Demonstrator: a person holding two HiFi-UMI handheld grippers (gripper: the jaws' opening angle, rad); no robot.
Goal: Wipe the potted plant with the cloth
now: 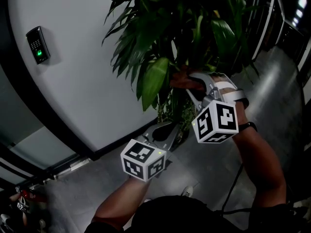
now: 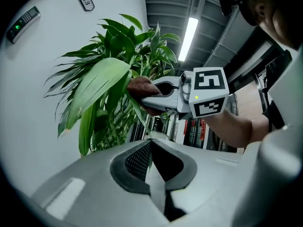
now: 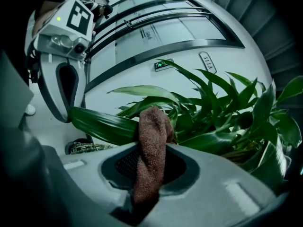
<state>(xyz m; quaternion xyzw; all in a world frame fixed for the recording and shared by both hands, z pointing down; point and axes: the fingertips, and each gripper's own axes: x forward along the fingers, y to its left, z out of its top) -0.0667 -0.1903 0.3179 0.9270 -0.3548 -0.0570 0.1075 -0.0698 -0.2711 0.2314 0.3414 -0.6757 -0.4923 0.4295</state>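
Observation:
The potted plant stands against a curved white wall, its long green leaves spreading wide. My left gripper is shut on the tip of one long leaf and holds it stretched out level; in the left gripper view the leaf tip runs down between the jaws of this gripper. My right gripper is shut on a brown cloth, which sticks up out of the jaws and rests against that same leaf. The left gripper view shows the cloth bunched against the foliage.
A keypad with a green light is mounted on the white wall to the plant's left. The patterned pot sits low behind the leaf. Grey floor lies to the right, with dark door frames beyond.

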